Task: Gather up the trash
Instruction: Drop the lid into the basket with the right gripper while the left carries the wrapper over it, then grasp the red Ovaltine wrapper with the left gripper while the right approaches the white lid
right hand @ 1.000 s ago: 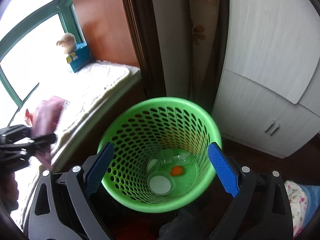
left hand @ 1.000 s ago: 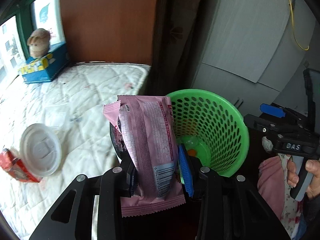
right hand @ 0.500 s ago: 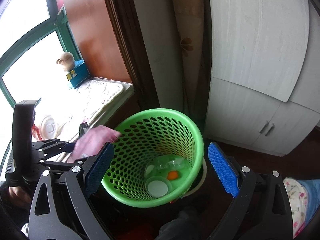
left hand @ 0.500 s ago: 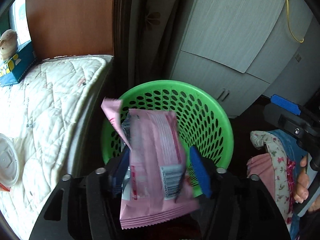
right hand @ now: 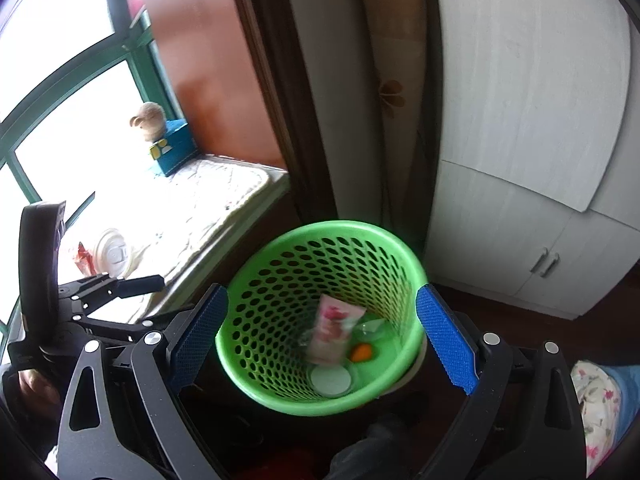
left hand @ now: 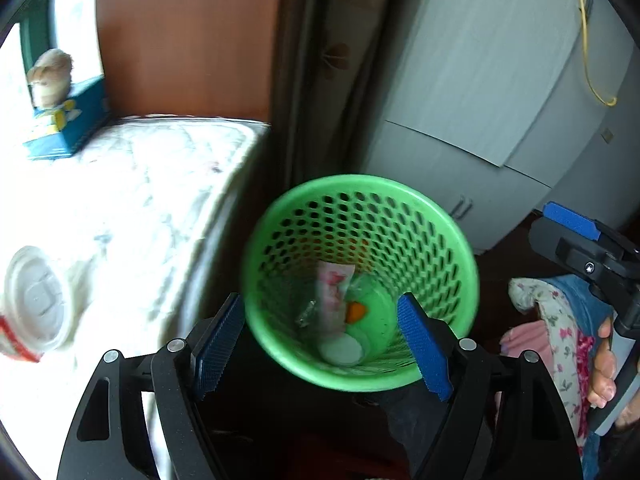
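A green perforated trash basket [left hand: 436, 216] [right hand: 276, 276] stands on the dark floor beside the padded window seat. A pink snack wrapper [left hand: 334, 292] [right hand: 334, 334] lies inside it among a white lid [right hand: 330, 380], an orange scrap [right hand: 360, 352] and clear plastic. My left gripper [left hand: 320, 332] hangs above the basket's near rim, its jaws opening with nothing between them. My right gripper [right hand: 322, 332] is open over the basket, empty. A cup with a white lid [left hand: 38, 304] [right hand: 112, 254] and a red wrapper [right hand: 84, 262] lie on the seat.
A quilted white cushion [left hand: 140, 184] covers the window seat, with a blue box and plush toy [left hand: 60, 112] at its far end. A grey cabinet [right hand: 540, 160] and a curtain [left hand: 320, 60] stand behind the basket. A person's hand and floral clothing [left hand: 568, 340] are at right.
The left gripper swung over the basket and opened; the pink wrapper dropped from its jaws into the basket. The right gripper rose slightly, staying open.
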A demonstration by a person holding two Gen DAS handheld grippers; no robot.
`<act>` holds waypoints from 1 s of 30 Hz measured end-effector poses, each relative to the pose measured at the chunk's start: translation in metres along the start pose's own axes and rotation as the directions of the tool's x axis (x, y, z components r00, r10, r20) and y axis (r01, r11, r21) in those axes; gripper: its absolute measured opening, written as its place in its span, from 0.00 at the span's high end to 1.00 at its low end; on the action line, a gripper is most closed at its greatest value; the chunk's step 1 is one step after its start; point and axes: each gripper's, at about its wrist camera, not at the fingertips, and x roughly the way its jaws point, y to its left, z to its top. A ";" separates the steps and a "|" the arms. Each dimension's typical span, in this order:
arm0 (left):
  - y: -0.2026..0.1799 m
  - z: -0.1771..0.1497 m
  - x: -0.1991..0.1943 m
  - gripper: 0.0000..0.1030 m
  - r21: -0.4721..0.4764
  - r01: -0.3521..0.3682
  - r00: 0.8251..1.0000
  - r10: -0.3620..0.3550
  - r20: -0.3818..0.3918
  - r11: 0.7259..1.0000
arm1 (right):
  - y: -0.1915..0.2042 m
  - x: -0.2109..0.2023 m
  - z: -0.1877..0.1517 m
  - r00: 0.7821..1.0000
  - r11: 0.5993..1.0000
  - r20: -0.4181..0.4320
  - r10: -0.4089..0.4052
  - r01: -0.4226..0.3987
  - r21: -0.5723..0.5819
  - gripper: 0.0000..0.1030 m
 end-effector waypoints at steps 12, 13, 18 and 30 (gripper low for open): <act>0.093 -0.028 -0.059 0.26 -0.163 -0.195 0.976 0.208 0.065 0.967 | 0.052 0.017 0.007 0.997 0.994 -0.026 0.073 -0.075 -0.073 0.09; 0.101 -0.030 -0.064 0.26 -0.175 -0.210 0.972 0.225 0.069 0.962 | 0.057 0.019 0.007 0.996 0.993 -0.028 0.079 -0.081 -0.080 0.09; 0.142 -0.045 -0.089 0.26 -0.218 -0.284 0.947 0.309 0.087 0.934 | 0.079 0.026 0.010 0.993 0.988 -0.041 0.109 -0.113 -0.109 0.09; 0.245 -0.078 -0.126 0.13 -0.252 -0.380 0.905 0.413 0.096 0.890 | 0.134 0.043 0.014 0.986 0.970 -0.083 0.146 -0.159 -0.186 0.09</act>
